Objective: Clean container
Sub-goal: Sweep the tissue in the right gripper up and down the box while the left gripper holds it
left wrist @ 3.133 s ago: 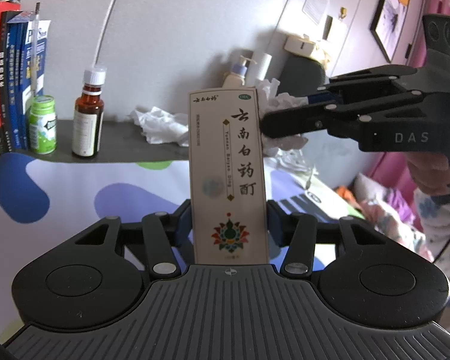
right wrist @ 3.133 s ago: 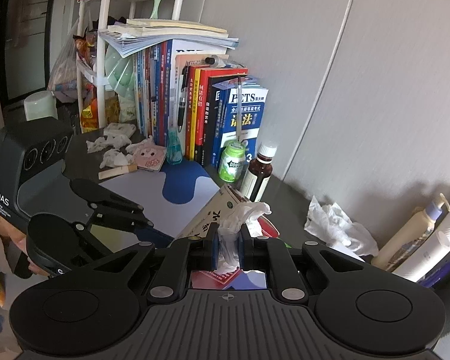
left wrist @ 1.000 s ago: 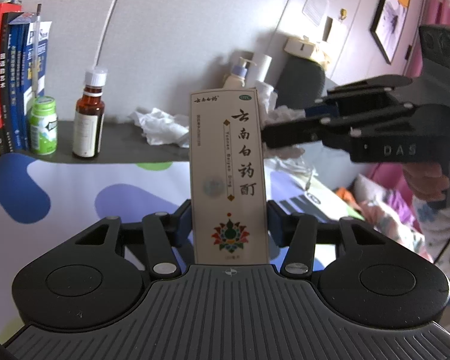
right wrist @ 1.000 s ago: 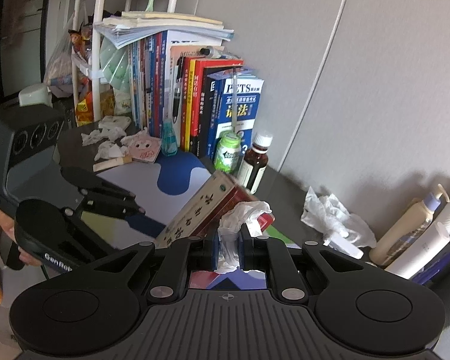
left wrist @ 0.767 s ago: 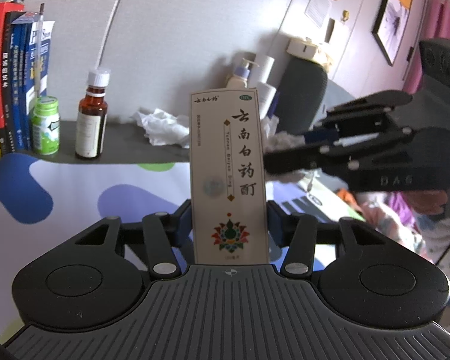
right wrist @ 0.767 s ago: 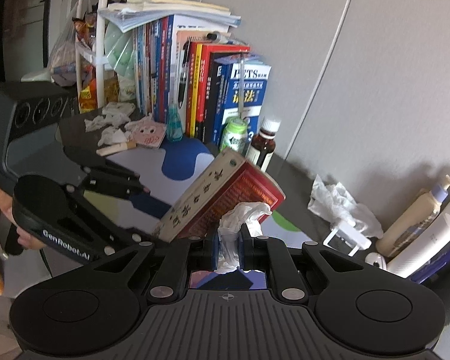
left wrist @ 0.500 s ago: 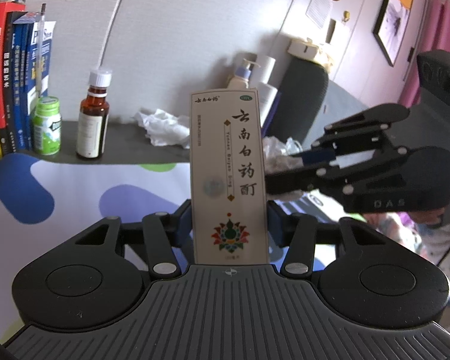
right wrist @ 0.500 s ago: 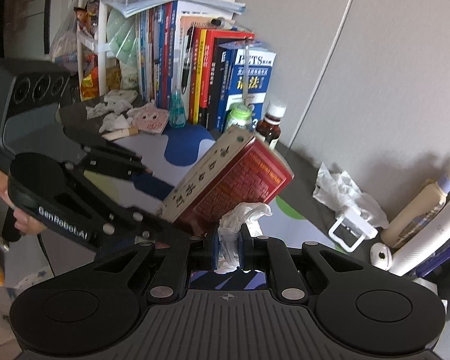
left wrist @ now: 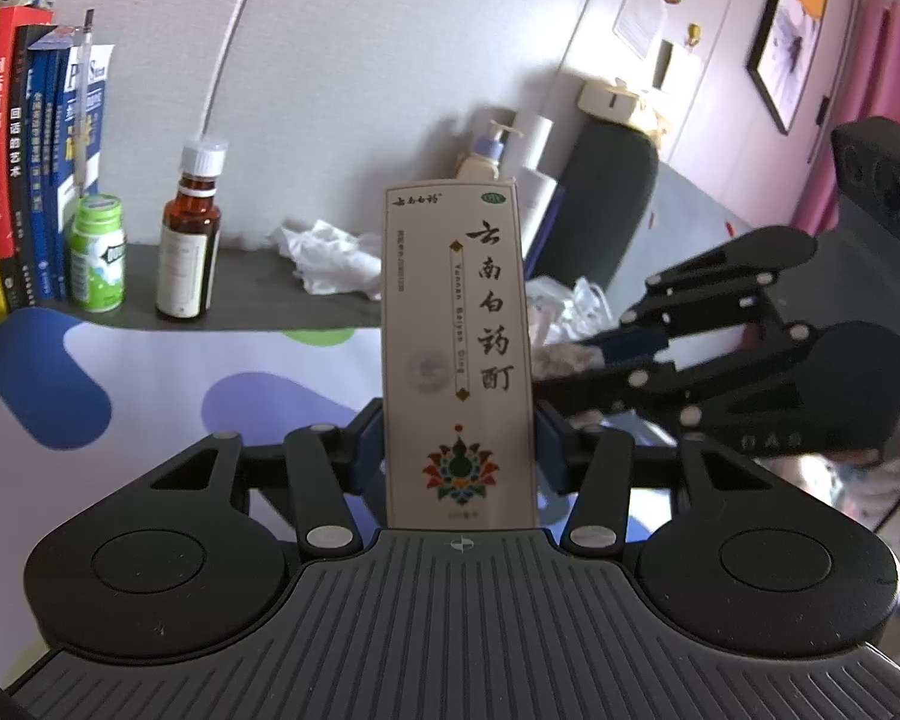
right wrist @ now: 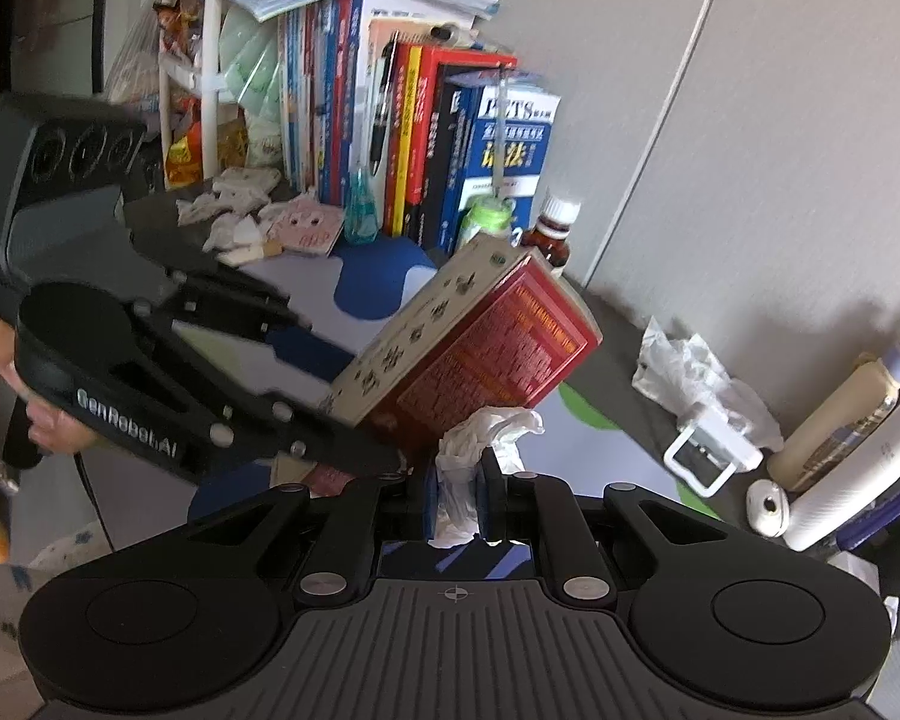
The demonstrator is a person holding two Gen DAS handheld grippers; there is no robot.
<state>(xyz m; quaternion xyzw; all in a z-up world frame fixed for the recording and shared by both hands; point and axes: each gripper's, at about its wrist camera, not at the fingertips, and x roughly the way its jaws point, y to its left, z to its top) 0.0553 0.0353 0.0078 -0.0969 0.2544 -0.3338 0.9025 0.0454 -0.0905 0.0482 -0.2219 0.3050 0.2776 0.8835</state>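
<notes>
Left gripper (left wrist: pixel 459 450) clamps the medicine box (right wrist: pixel 468 348) lengthwise; just below its red face, right gripper (right wrist: pixel 457 489) pinches a tissue (right wrist: pixel 480 438).

**Cream, red and blue across a cluttered desk**

The medicine box (left wrist: pixel 459 354) has a cream front with black characters and a red, green and blue flower emblem; its side (right wrist: pixel 486 348) is red with pale print. The tissue (right wrist: pixel 480 438) is white. Both grippers, left (left wrist: pixel 459 450) and right (right wrist: pixel 456 489), are black with blue pads. The desk mat (left wrist: pixel 150 384) is pale lilac with blue and green blobs on a dark grey desk (left wrist: pixel 252 294). The brown bottle (left wrist: pixel 189 240) has a white cap; the small tub (left wrist: pixel 97 252) is green and white. Book spines (right wrist: pixel 426 138) run red, yellow, blue and black.
</notes>
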